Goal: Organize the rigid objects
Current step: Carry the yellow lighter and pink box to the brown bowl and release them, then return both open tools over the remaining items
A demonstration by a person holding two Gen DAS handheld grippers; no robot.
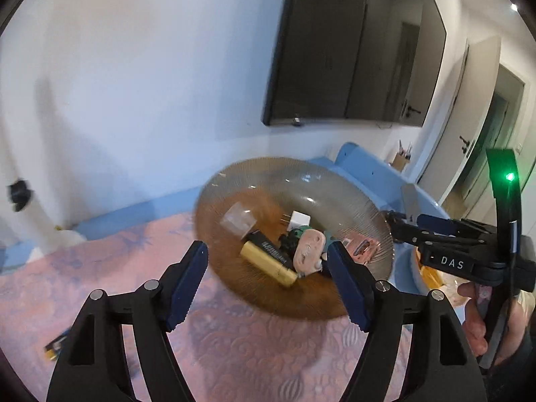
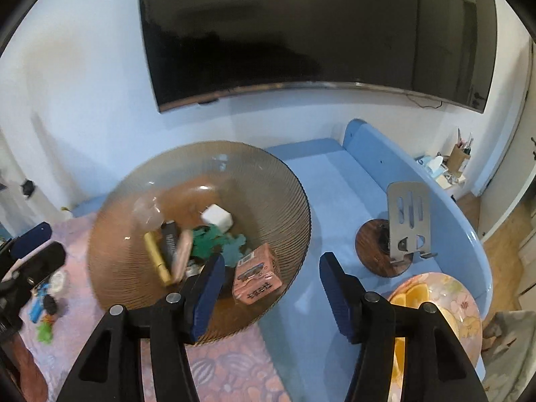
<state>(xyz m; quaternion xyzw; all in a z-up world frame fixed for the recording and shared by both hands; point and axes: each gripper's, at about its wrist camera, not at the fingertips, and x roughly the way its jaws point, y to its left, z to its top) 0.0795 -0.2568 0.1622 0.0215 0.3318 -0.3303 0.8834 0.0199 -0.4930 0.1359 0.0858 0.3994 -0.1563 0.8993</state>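
Grippers (image 1: 268,284) (image 2: 268,288) tilted over bowl (image 2: 268,167).

Ribbed glass bowl (image 2: 201,181) sits at the seam of the pink patterned cloth (image 1: 234,351) and the blue tabletop (image 2: 321,181); its raised rim bars any low pass across the middle. Bowl floor is crowded: gold tube (image 1: 268,263), white cube (image 2: 217,218), pink box (image 2: 256,276), green pieces (image 2: 214,239). Open blue surface is left right of the bowl, up to the metal stand (image 2: 408,222) on its wooden disc. Floral plate (image 2: 449,298) blocks the near right corner. Small items, blurred and possibly toys, clutter the cloth at left (image 2: 45,305). Blue raised edge (image 2: 452,207) closes the far right side.
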